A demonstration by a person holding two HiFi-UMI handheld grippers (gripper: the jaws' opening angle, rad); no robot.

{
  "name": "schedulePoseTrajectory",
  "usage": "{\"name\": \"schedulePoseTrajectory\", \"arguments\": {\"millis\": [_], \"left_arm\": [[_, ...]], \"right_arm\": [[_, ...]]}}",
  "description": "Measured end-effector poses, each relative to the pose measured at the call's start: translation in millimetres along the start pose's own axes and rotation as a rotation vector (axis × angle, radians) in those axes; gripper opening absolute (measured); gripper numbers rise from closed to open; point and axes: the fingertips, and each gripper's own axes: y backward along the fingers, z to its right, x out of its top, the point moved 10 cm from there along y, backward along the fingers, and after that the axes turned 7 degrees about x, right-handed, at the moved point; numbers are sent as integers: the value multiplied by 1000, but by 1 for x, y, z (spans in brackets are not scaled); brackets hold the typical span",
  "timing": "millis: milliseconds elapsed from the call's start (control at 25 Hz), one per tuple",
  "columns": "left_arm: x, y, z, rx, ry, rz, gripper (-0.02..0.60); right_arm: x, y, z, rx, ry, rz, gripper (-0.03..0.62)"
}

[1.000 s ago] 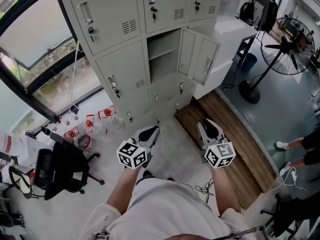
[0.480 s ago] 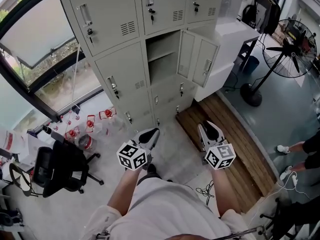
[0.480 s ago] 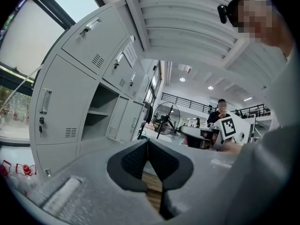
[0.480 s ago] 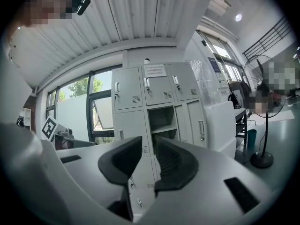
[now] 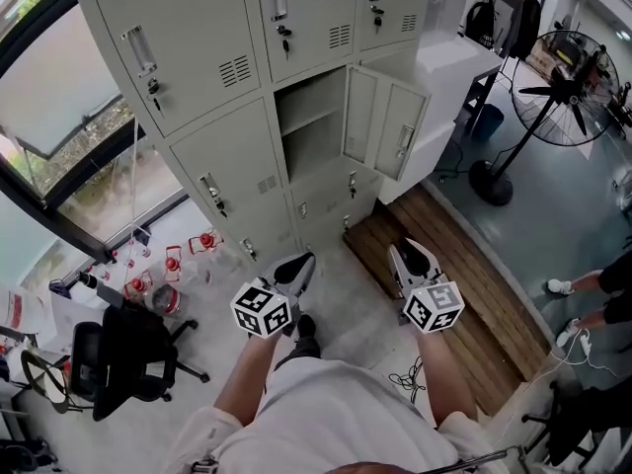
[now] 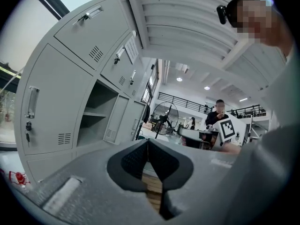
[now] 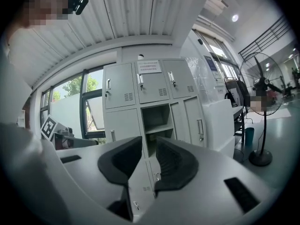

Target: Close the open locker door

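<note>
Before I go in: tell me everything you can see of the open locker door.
The open locker door is pale grey painted metal, as it looks, a tall rectangle matching the locker bank. It belongs to the middle-column compartment, attached along that opening's right edge, and stands swung out to the right, upright, wide open. A vertical crease divides its visible face; a slim vertical handle sits toward the free edge. Nothing touches it apart from the cabinet.
</note>
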Motion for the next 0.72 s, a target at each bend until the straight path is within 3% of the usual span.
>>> {"name": "schedulePoseTrajectory", "arguments": {"millis": [720], "left_arm": [[50, -101, -125, -84, -21, -46, 15]], "right_arm": [[10, -151, 41, -37, -53, -13, 81]]}}
